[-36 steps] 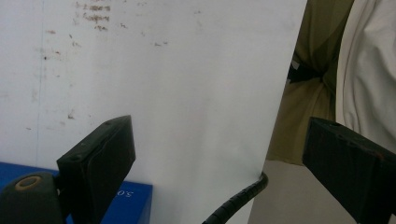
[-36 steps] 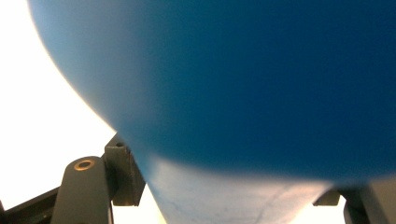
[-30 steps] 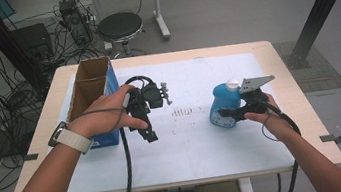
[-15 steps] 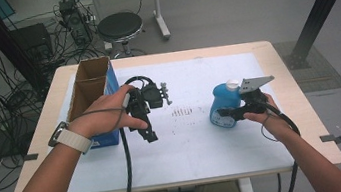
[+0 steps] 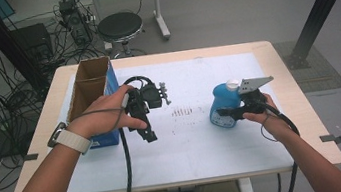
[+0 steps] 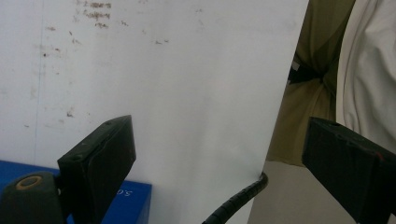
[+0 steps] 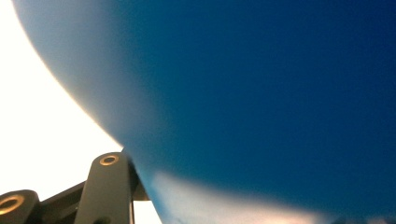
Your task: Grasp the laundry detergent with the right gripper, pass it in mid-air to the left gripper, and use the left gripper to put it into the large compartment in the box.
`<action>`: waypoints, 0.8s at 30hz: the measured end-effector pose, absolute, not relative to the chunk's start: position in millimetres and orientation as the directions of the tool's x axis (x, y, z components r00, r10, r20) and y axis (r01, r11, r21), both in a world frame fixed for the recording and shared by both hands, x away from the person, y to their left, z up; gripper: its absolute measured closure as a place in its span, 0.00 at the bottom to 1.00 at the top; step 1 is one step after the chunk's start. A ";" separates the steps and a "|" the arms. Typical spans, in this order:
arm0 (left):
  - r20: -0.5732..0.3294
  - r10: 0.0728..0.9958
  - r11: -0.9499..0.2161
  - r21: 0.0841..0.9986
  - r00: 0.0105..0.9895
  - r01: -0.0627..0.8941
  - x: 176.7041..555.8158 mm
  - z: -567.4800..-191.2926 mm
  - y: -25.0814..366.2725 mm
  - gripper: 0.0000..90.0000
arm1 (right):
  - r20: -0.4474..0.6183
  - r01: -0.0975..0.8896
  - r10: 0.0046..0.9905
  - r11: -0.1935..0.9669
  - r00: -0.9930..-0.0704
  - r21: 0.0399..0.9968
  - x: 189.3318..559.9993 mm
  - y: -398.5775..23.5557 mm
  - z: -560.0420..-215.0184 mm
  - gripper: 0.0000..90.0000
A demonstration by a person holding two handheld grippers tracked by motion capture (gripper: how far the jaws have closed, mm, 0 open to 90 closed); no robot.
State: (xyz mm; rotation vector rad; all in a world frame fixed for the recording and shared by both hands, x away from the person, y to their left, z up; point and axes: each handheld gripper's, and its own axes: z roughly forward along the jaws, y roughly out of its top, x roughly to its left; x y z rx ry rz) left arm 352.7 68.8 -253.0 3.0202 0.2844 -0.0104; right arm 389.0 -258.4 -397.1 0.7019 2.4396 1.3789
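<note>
A blue bottle (image 5: pixel 223 106) with a white cap stands on the white table sheet at the right. My right gripper (image 5: pixel 227 113) reaches in from the right. Its jaws have just been closing with the bottle between them and now press on its body. In the right gripper view the bottle (image 7: pixel 261 93) looms very close beside one black finger (image 7: pixel 108 186). My left gripper (image 5: pixel 149 133) lies under the left hand near the table's middle, pointing back toward the person. In the left gripper view its jaws (image 6: pixel 219 135) stand wide apart with nothing between them.
An open cardboard box (image 5: pixel 89 87) with a blue side lies at the left, beside the left hand. Brown smudges (image 5: pixel 182 110) mark the sheet between the grippers. A stool (image 5: pixel 120 26) and cables stand beyond the table's far edge (image 5: pixel 163 56).
</note>
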 end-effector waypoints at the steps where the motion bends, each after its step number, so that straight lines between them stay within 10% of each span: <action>1: -0.017 0.186 -0.977 0.104 0.982 0.186 352.8 -252.9 68.7 0.11 | 0.015 0.283 0.523 0.436 -0.852 0.855 389.1 -258.5 -397.1 0.46; 24: -0.019 0.183 -0.977 0.110 0.983 0.184 352.6 -253.2 68.1 0.12 | 0.027 0.283 0.519 0.422 -0.854 0.861 389.7 -260.5 -398.9 0.48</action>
